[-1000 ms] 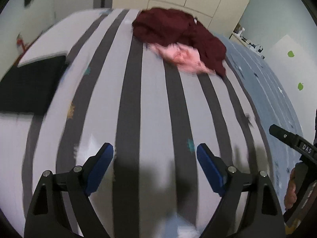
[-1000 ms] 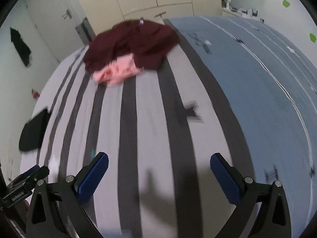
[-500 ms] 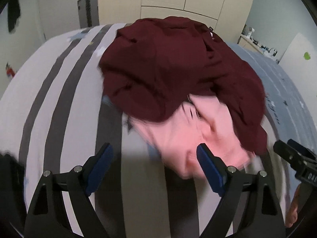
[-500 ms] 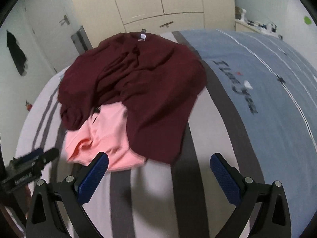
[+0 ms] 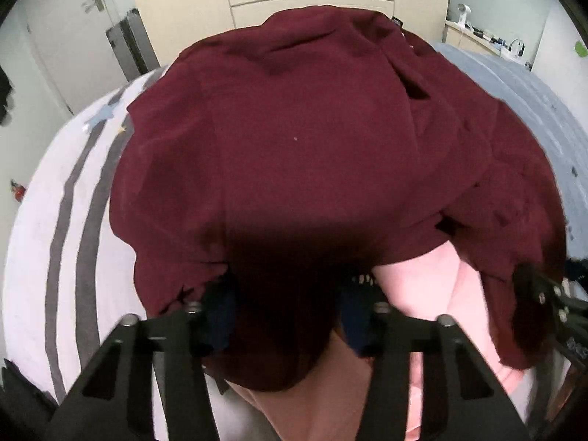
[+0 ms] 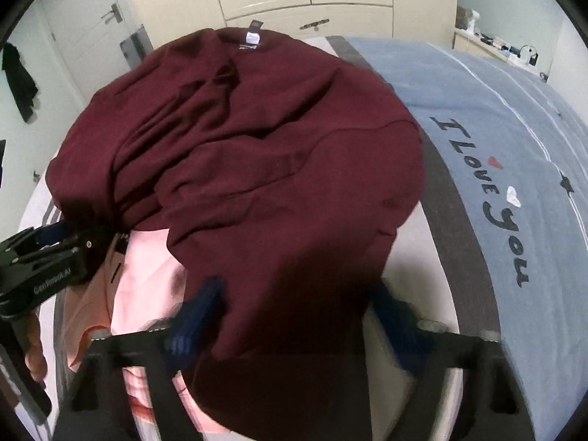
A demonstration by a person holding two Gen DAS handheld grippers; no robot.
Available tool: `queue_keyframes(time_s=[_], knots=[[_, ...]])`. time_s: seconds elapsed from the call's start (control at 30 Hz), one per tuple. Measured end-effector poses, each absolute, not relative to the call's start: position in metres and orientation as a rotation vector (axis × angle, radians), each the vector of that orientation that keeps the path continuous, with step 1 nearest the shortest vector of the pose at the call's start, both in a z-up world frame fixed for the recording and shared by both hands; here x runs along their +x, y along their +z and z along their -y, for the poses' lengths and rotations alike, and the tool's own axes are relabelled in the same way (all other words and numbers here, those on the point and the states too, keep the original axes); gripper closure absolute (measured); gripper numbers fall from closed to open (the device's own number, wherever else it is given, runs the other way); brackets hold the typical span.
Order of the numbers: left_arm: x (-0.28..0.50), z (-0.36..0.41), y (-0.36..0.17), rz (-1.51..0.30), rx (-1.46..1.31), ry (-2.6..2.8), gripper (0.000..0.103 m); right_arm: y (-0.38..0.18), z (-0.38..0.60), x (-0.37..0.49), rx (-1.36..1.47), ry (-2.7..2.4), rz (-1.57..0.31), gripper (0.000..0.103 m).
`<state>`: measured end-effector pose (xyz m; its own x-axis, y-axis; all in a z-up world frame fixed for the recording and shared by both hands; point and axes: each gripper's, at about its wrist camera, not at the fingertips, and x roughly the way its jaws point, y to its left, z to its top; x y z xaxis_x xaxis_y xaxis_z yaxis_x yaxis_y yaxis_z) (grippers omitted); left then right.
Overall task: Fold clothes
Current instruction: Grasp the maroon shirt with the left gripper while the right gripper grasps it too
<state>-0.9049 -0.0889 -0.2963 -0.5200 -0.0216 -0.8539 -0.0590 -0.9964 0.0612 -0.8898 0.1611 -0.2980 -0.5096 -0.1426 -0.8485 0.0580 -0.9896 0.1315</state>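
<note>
Garments on the bed (image 6: 488,84), at the start of folding. Both claws, a second ago over bare striped sheet with the pile far off, now stand right at it, so the reach appears finished and the first pick-up begun. A maroon top (image 5: 305,154) lies crumpled over a pink garment (image 5: 433,286), whose near edge shows beneath it in both wrist views. The left claw (image 5: 286,312) has just been closing: its blue pads, wide apart half a second ago, now flank a dark fold of the maroon hem, though shadow hides whether they press it. The right claw (image 6: 294,316) has likewise just been closing, with the near edge of the maroon top between its pads; motion blur leaves contact undecided, and a gap appears at the right pad (image 6: 400,316). In the right wrist view the left claw sits at the pile's left edge, touching maroon cloth just above the pink. Judged stage: the top garment must next be lifted clear and spread flat before any fold.
</note>
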Motion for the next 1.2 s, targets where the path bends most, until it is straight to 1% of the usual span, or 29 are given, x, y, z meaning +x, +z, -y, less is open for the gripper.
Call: queue_keyframes(time_s=[0.03, 0.07, 0.1, 0.13, 0.17, 0.3, 0.43, 0.5, 0.53, 0.63, 0.67, 0.77, 0.83, 0.9, 0.97, 1.07, 1.2], knots=[[-0.905, 0.092, -0.292, -0.102, -1.529, 2.715, 0.073, -0.296, -0.162, -0.89, 1.475, -2.635, 0.134, 0.076], [-0.905, 0.095, -0.289, -0.076, -1.53, 2.712, 0.084, -0.291, -0.162, -0.889, 1.448, -2.657, 0.122, 0.086], [-0.905, 0.098, -0.285, -0.055, -1.529, 2.711, 0.087, -0.288, -0.161, -0.888, 1.425, -2.666, 0.117, 0.086], [-0.905, 0.1, -0.282, -0.051, -1.525, 2.714, 0.091, -0.284, -0.16, -0.887, 1.404, -2.673, 0.113, 0.09], [-0.904, 0.102, -0.279, -0.047, -1.52, 2.718, 0.093, -0.285, -0.161, -0.888, 1.41, -2.668, 0.121, 0.097], [-0.895, 0.107, -0.271, 0.042, -1.51, 2.744, 0.095, -0.281, -0.17, -0.883, 1.376, -2.671, 0.223, 0.098], [-0.854, 0.1, -0.251, -0.007, -1.41, 2.848, 0.096, -0.273, -0.178, -0.868, 1.335, -2.669, 0.28, 0.099], [-0.81, 0.1, -0.235, 0.019, -1.327, 2.922, 0.096, -0.262, -0.188, -0.855, 1.293, -2.674, 0.334, 0.099], [-0.783, 0.103, -0.229, 0.064, -1.307, 2.919, 0.096, -0.255, -0.194, -0.848, 1.265, -2.675, 0.366, 0.099], [-0.691, 0.107, -0.22, 0.136, -1.281, 2.897, 0.096, -0.236, -0.207, -0.807, 1.202, -2.651, 0.433, 0.099], [-0.664, 0.11, -0.22, 0.129, -1.294, 2.882, 0.096, -0.231, -0.211, -0.789, 1.186, -2.641, 0.441, 0.099], [-0.589, 0.126, -0.221, 0.162, -1.427, 2.788, 0.096, -0.22, -0.223, -0.724, 1.199, -2.6, 0.374, 0.099], [-0.542, 0.137, -0.221, 0.129, -1.53, 2.729, 0.096, -0.218, -0.232, -0.681, 1.241, -2.567, 0.335, 0.099], [-0.497, 0.151, -0.225, 0.101, -1.66, 2.651, 0.096, -0.222, -0.245, -0.627, 1.348, -2.511, 0.302, 0.099], [-0.451, 0.164, -0.23, 0.098, -1.815, 2.546, 0.096, -0.237, -0.255, -0.585, 1.51, -2.447, 0.261, 0.099], [-0.389, 0.168, -0.239, 0.075, -2.01, 2.401, 0.096, -0.263, -0.278, -0.521, 1.757, -2.352, 0.248, 0.099], [-0.346, 0.163, -0.251, 0.083, -2.138, 2.31, 0.096, -0.28, -0.31, -0.473, 1.957, -2.324, 0.213, 0.099]])
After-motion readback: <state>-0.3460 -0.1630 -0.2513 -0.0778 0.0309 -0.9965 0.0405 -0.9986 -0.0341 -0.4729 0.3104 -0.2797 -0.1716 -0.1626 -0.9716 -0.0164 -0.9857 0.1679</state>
